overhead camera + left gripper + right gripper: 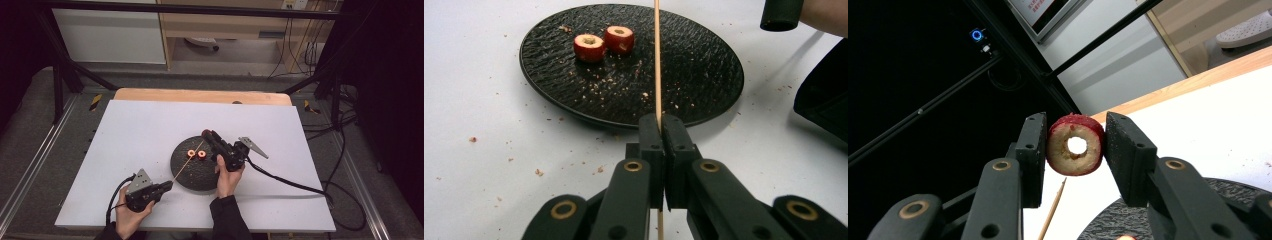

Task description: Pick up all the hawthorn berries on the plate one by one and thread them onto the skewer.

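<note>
A thin wooden skewer (657,60) is clamped in my shut left gripper (661,120) and points out over a black round plate (704,75). Two cored red fruit rings (589,46) (619,38) lie side by side on the plate's far part. My right gripper (206,134) hovers over the plate's far right edge, shut on a third red ring (1075,145) whose centre hole faces the camera. In the right gripper view the skewer's tip (1053,210) shows below that ring, apart from it. In the high view the left gripper (167,186) sits near the plate's front left.
A white board (125,130) covers the wooden table and carries the plate (197,175). Crumbs are scattered on the plate and on the board near it. The right gripper's cable (295,185) trails to the right. Black frame bars (75,70) stand at the back corners.
</note>
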`<action>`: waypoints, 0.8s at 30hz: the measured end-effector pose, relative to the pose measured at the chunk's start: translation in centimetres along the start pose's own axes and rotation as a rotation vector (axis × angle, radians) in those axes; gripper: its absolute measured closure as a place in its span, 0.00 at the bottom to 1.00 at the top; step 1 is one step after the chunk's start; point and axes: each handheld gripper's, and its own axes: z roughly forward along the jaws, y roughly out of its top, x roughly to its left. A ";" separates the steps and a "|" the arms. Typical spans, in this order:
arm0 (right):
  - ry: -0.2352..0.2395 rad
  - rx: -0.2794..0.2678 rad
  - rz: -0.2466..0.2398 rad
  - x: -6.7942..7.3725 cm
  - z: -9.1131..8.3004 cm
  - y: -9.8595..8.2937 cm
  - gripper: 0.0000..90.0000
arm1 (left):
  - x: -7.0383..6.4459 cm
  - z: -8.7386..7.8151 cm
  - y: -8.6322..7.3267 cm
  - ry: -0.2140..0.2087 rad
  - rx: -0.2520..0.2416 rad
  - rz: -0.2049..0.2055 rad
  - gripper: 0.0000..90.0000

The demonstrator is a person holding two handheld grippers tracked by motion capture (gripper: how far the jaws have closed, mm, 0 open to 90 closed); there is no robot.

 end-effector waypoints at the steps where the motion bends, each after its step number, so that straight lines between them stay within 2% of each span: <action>1: 0.002 -0.002 0.003 0.0 0.0 0.0 0.69 | 0.0 0.0 0.0 0.000 0.000 0.000 0.98; 12: 0.022 -0.007 0.038 0.0 0.0 -0.5 0.69 | -0.3 0.2 0.0 0.018 -0.014 -0.013 0.98; 24: 0.032 -0.015 0.063 0.0 0.0 -1.1 0.69 | -1.2 0.7 0.6 0.045 -0.048 -0.033 0.98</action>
